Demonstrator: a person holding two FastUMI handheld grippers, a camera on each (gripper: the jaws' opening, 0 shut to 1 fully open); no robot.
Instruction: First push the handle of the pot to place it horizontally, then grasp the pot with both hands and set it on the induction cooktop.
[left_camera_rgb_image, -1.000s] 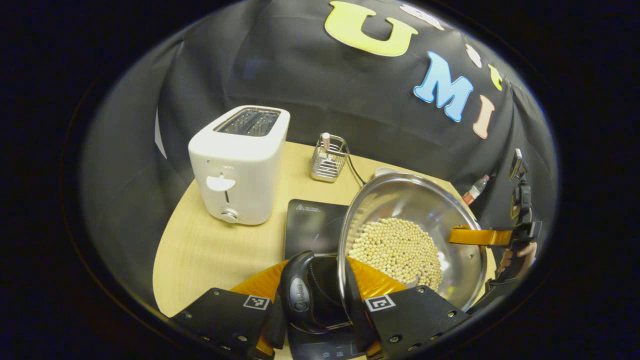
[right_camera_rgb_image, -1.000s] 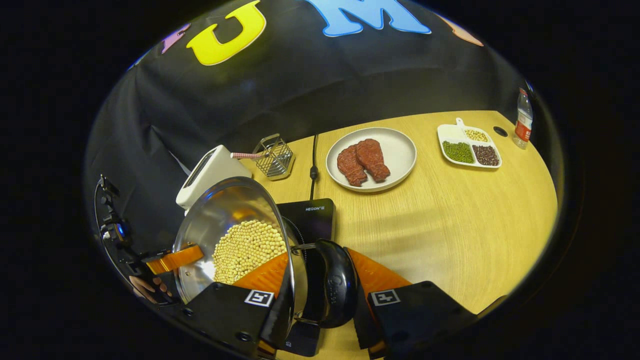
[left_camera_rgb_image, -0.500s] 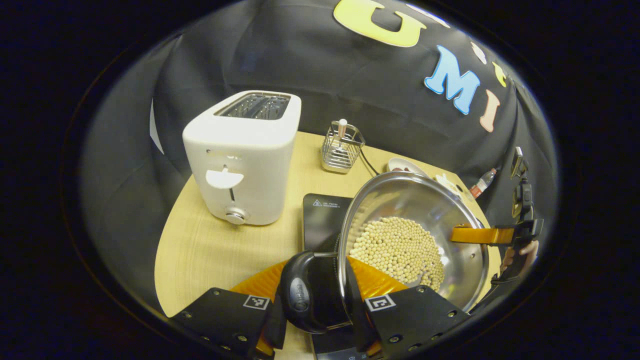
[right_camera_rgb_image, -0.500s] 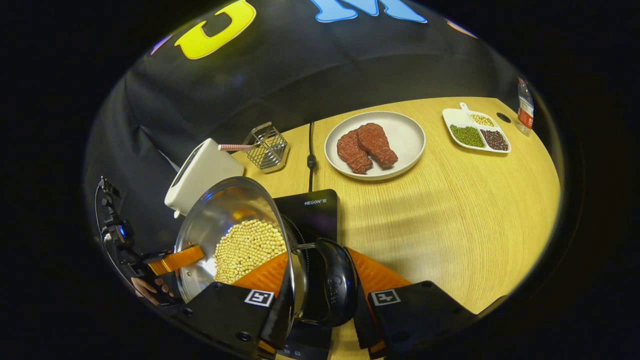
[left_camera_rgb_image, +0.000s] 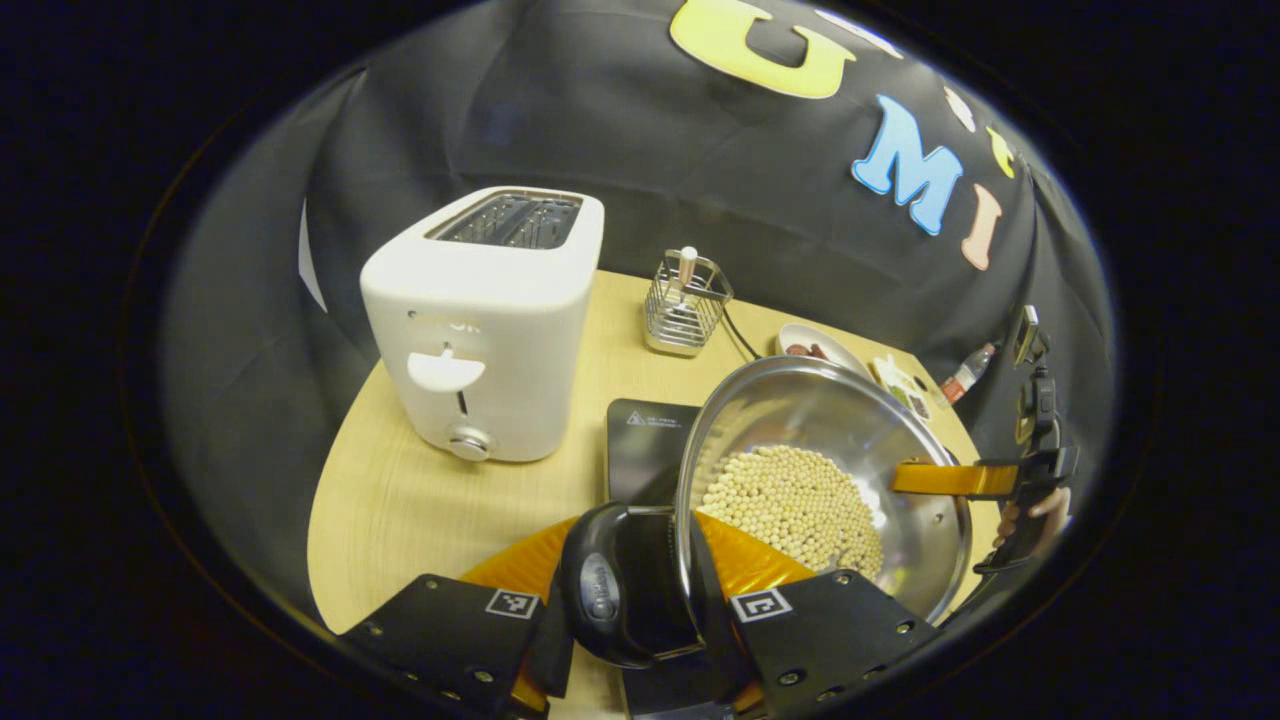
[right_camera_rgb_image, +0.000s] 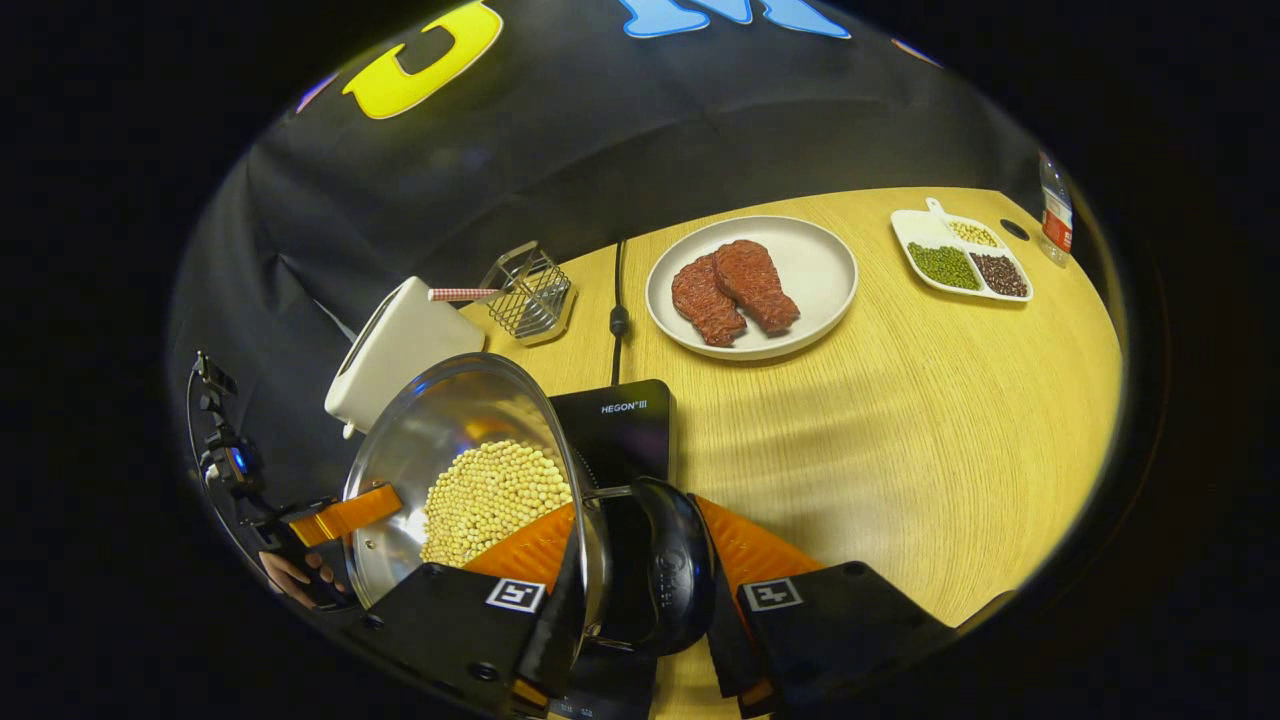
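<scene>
A steel pot (left_camera_rgb_image: 850, 440) holding pale beans hangs between both grippers, above the front part of the black induction cooktop (left_camera_rgb_image: 648, 447). My left gripper (left_camera_rgb_image: 635, 575) is shut on the pot's black side handle (left_camera_rgb_image: 610, 590), with one finger outside it and one inside the rim. In the right gripper view the pot (right_camera_rgb_image: 440, 440) sits at lower left over the cooktop (right_camera_rgb_image: 625, 425). There my right gripper (right_camera_rgb_image: 640, 555) is shut on the opposite black handle (right_camera_rgb_image: 670, 570). Each view shows the other gripper at the pot's far rim, held by a hand (right_camera_rgb_image: 295, 575).
A white toaster (left_camera_rgb_image: 485, 320) stands left of the cooktop and a wire basket (left_camera_rgb_image: 685, 305) behind it. A plate of meat (right_camera_rgb_image: 752, 285), a divided dish of beans (right_camera_rgb_image: 960, 262) and a bottle (right_camera_rgb_image: 1055, 215) lie to the right. A black cable (right_camera_rgb_image: 617, 315) runs back from the cooktop.
Both grippers have carried the pot toward the back of the table, farther over the cooktop. The toaster now looks larger and nearer. Both grips are unchanged.
</scene>
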